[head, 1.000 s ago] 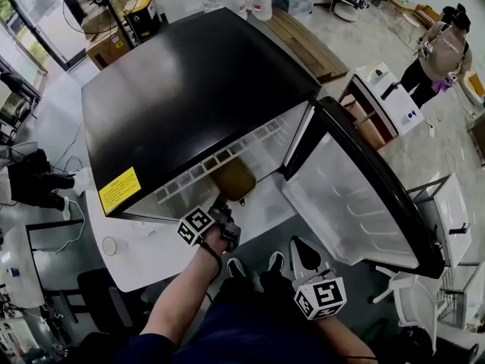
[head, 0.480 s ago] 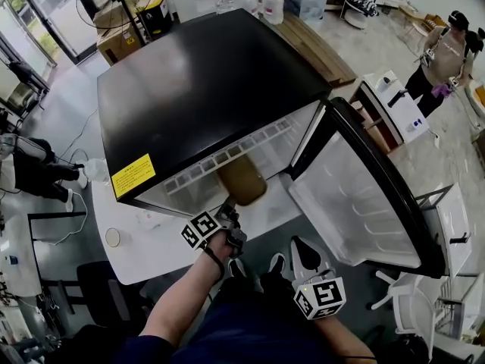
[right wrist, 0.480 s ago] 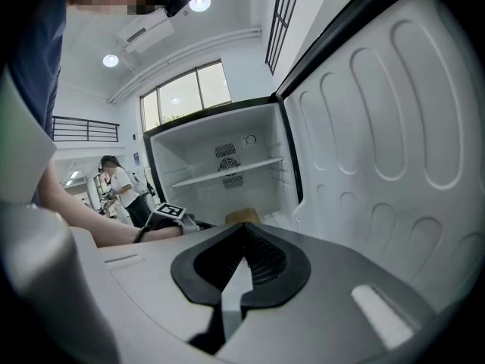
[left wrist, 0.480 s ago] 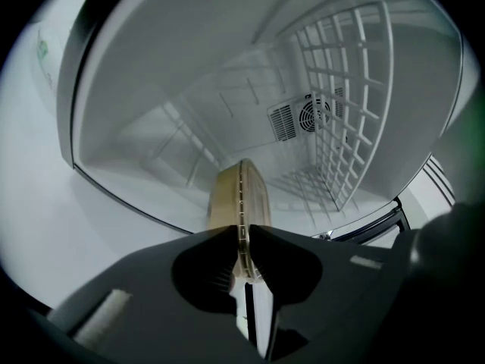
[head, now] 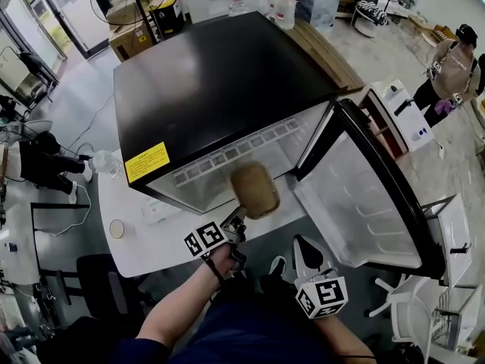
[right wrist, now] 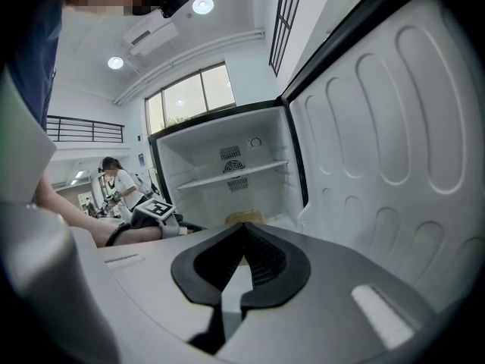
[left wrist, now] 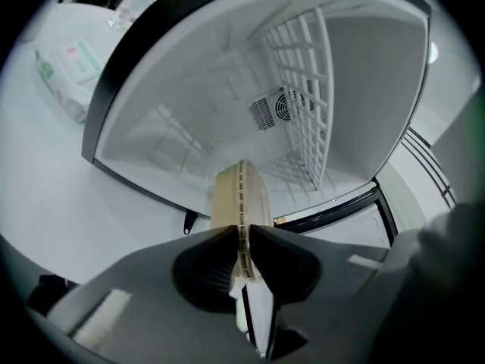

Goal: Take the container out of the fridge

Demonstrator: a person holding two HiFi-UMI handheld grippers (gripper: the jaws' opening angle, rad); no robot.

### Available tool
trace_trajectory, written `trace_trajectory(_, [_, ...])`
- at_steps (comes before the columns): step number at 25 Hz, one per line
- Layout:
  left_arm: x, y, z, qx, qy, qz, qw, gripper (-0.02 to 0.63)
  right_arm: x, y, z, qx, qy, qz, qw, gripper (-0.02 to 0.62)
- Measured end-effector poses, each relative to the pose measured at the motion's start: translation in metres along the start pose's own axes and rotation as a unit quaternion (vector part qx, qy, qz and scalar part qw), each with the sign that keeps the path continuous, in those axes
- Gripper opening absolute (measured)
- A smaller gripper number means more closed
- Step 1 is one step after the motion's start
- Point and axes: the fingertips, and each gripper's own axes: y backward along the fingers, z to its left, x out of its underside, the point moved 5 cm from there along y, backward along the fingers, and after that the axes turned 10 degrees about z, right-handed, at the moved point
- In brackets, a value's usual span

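A tan, lidded container [head: 255,190] hangs just outside the open fridge [head: 220,89], in front of its lower edge. My left gripper [head: 236,220] is shut on it. In the left gripper view the container [left wrist: 241,196] stands edge-on, and the left gripper [left wrist: 242,237] clamps its rim from both sides, with the empty white fridge interior [left wrist: 189,127] behind. My right gripper [head: 305,250] stays low by the open door, shut and holding nothing. In the right gripper view the right gripper [right wrist: 244,227] points at the fridge, with the container [right wrist: 244,218] just visible beyond it.
The fridge door [head: 364,196] stands wide open to the right. A wire shelf [left wrist: 303,74] stays in the fridge. A white cabinet [head: 398,105] and a person [head: 455,63] are at the back right. Boxes and water bottles [head: 280,2] stand behind the fridge.
The left gripper has drawn the container out of the fridge opening toward me. The right gripper has barely moved.
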Motion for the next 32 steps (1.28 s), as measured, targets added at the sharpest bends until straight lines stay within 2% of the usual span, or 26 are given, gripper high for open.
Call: trace_trajectory(32, [0.081,0.131,-0.022,0.008,-0.044,0.049,0.9978,0.055,-0.019,-0.005,0.025,-0.055,0.04,-0.011,0.998,0.006])
